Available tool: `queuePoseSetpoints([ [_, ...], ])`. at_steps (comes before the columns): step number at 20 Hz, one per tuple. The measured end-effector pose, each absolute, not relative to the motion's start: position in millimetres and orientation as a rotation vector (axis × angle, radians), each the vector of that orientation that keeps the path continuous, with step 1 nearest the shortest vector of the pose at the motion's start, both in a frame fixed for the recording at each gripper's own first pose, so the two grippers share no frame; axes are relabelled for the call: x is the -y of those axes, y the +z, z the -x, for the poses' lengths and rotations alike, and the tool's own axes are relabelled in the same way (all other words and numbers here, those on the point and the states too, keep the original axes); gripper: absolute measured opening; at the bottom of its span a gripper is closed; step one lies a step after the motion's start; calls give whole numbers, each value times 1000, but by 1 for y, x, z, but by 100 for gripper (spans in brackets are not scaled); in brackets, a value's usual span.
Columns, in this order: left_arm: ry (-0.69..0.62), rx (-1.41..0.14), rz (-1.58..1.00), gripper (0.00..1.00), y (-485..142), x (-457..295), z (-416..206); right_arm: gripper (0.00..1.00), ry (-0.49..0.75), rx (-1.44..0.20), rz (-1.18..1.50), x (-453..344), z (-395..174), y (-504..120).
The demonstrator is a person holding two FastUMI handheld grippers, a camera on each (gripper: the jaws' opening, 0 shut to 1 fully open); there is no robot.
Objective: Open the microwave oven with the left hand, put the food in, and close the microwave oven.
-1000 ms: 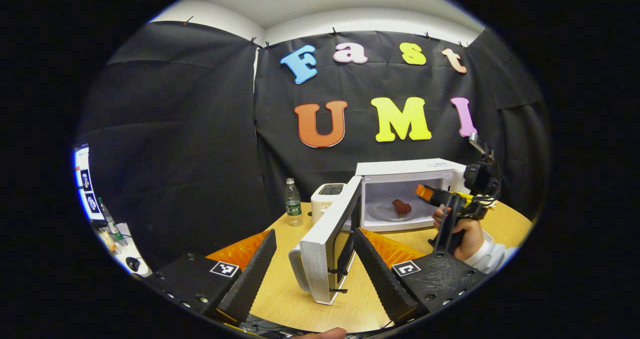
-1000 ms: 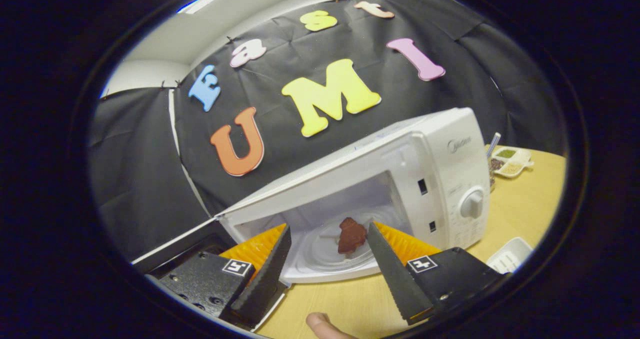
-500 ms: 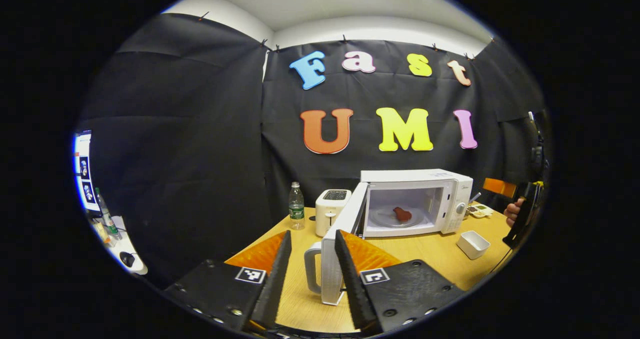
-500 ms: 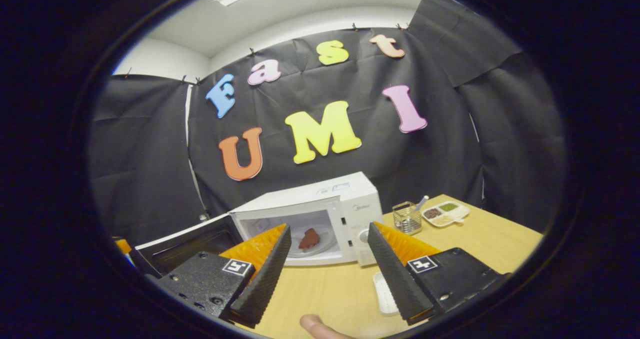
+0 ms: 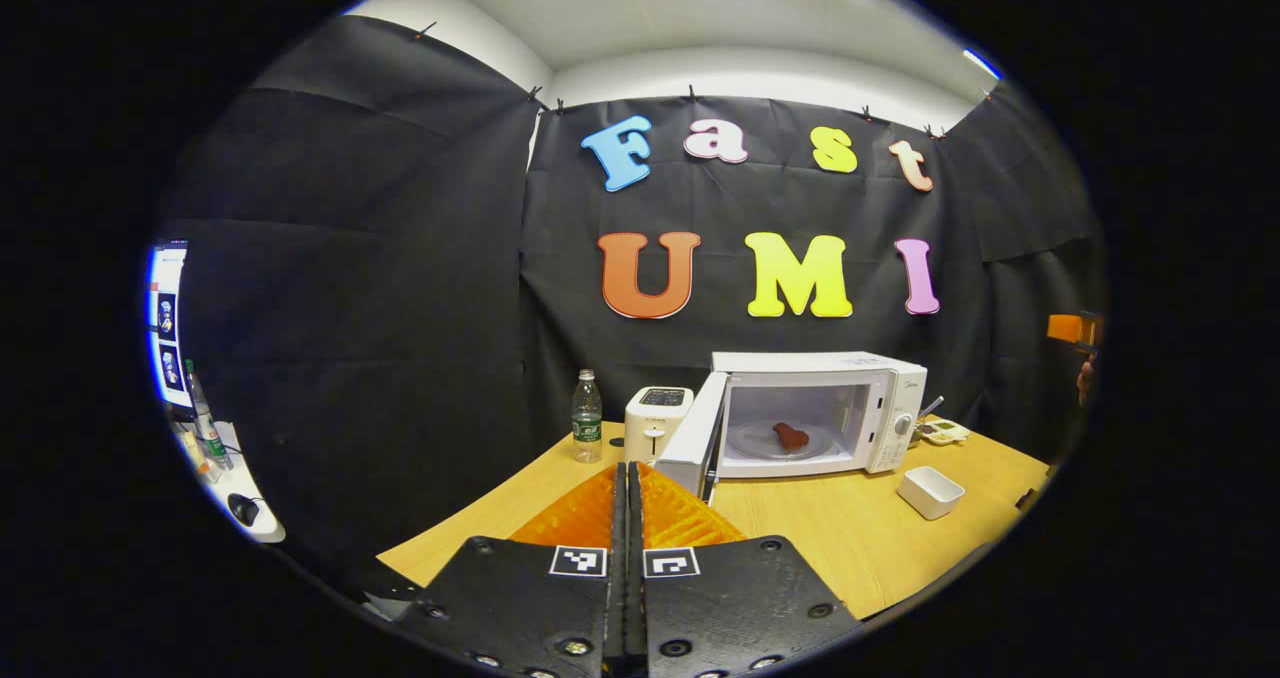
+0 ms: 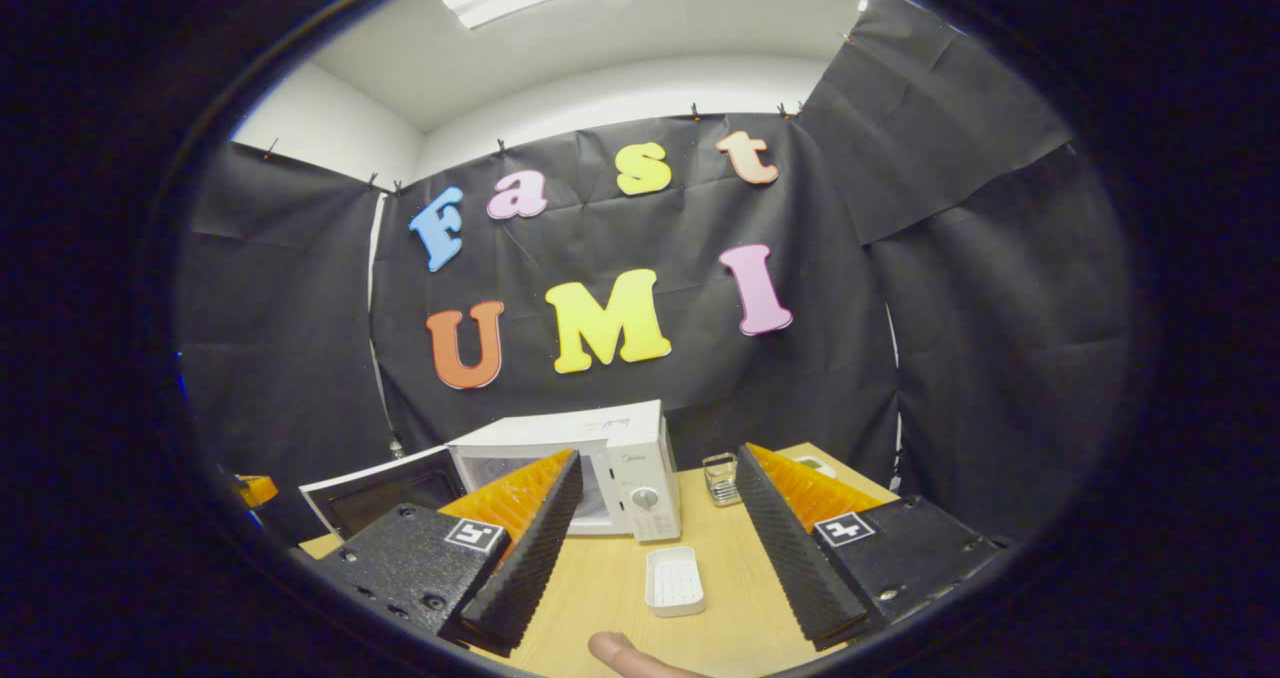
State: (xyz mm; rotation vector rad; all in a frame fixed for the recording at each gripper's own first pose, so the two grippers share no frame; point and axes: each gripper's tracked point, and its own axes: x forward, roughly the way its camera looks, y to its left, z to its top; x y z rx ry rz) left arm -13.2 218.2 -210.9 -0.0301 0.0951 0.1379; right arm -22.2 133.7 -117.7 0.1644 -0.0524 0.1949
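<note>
The white microwave (image 5: pixel 815 413) stands at the back of the wooden table (image 5: pixel 820 538) with its door (image 5: pixel 690 438) swung open to the left. A brown piece of food (image 5: pixel 790 436) lies on the glass plate inside. My left gripper (image 5: pixel 627 470) is shut with nothing between its fingers, well back from the door. In the right gripper view the microwave (image 6: pixel 620 458) and its open door (image 6: pixel 385 493) lie far off. My right gripper (image 6: pixel 658 453) is open and holds nothing. The right gripper (image 5: pixel 1070 328) also shows at the far right edge of the left gripper view.
A toaster (image 5: pixel 655 420) and a water bottle (image 5: pixel 587 416) stand left of the microwave. A small white dish (image 6: pixel 673 580) lies in front of it, with a glass cup (image 6: pixel 718 478) and a condiment tray (image 5: pixel 940 430) to its right. A fingertip (image 6: pixel 630 653) shows at the bottom.
Both grippers have drawn back from the microwave. My left gripper's fingers, earlier either side of the door's edge, have come together off it. The right gripper stays open; the food stays inside.
</note>
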Motion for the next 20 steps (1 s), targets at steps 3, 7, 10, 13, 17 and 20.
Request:
queuePoseSetpoints([
  [3,128,-103,69,0,-225,-232,-5,98,227,49,-129,-135,39,-117],
  [7,116,-151,83,0,-263,-247,-34,98,214,70,-70,-131,49,-112],
  [10,109,-175,66,0,-289,-255,-54,98,215,85,-42,-137,54,-110],
  [13,96,-205,90,0,-305,-250,-60,98,196,97,-29,-134,55,-108],
  [17,75,-196,61,0,-304,-239,-61,98,205,96,-24,-138,58,-109],
  [20,48,-199,72,0,-304,-225,-58,98,204,95,-22,-136,61,-109],
])
